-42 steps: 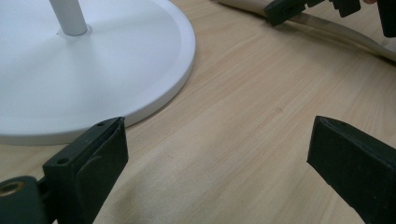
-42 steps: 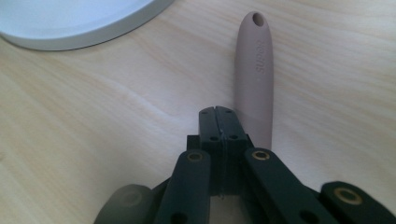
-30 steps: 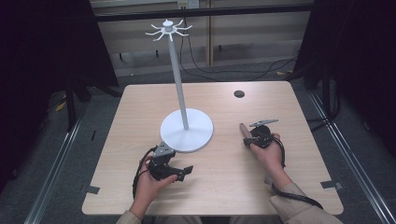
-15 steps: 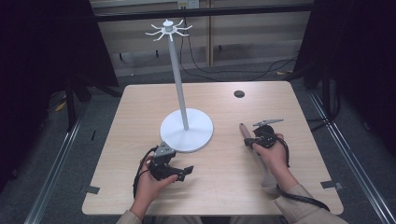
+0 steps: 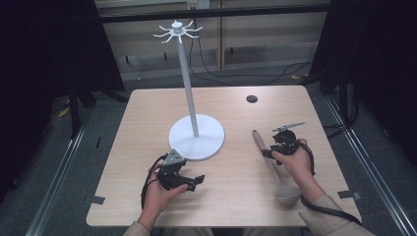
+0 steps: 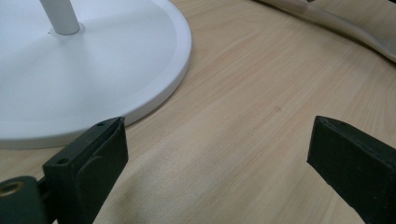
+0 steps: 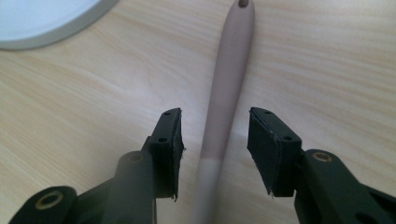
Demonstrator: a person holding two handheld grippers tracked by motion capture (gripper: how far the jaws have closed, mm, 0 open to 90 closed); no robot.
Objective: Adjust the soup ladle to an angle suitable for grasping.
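Between the right gripper's (image 7: 215, 149) spread jaws lies the ladle's (image 7: 224, 107) beige handle, flat on the table (image 5: 236, 113), pads either side and not touching it, bowl end toward the person. Left gripper (image 6: 215, 163) jaws gape wide over bare wood just beside the white stand's (image 5: 196, 135) round base.

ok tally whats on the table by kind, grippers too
stand: 1
ladle: 1
black disc: 1
grippers: 2, left gripper and right gripper, both with jaws open
total: 5
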